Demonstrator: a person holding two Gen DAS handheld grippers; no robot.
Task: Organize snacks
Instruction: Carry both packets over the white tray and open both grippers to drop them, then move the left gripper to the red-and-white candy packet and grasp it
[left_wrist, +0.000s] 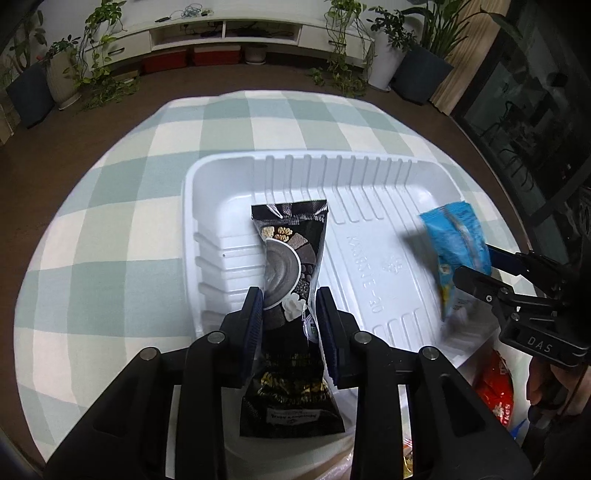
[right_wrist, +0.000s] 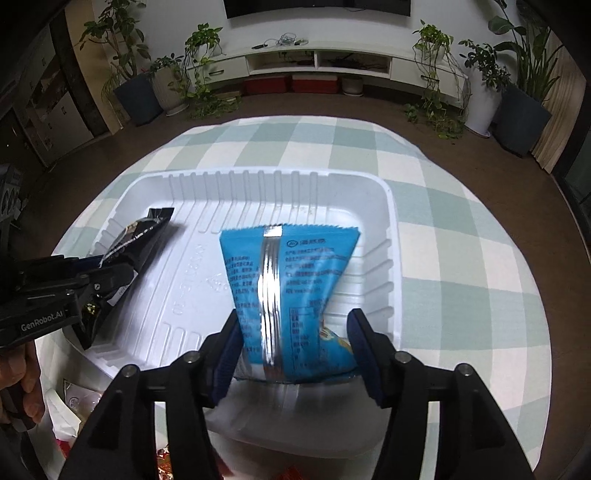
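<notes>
Between each gripper's fingers, a snack packet is pointed lengthwise ahead into the white tray (left_wrist: 221, 166).

Black packet (left_wrist: 291, 258) is clamped by left gripper (left_wrist: 290, 314); blue packet (right_wrist: 291, 291) sits loose between right gripper (right_wrist: 295, 347) jaws, spread apart, so release looks basically done.

Brown floor (right_wrist: 480, 155); white low cabinet (right_wrist: 317, 59), potted plants (right_wrist: 136, 88)

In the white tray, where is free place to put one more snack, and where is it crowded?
The white tray is bare along its far ribbed wall and down the middle strip, between the black packet and the blue packet. Both near corners are crowded: the left tool and right tool stand there.
</notes>
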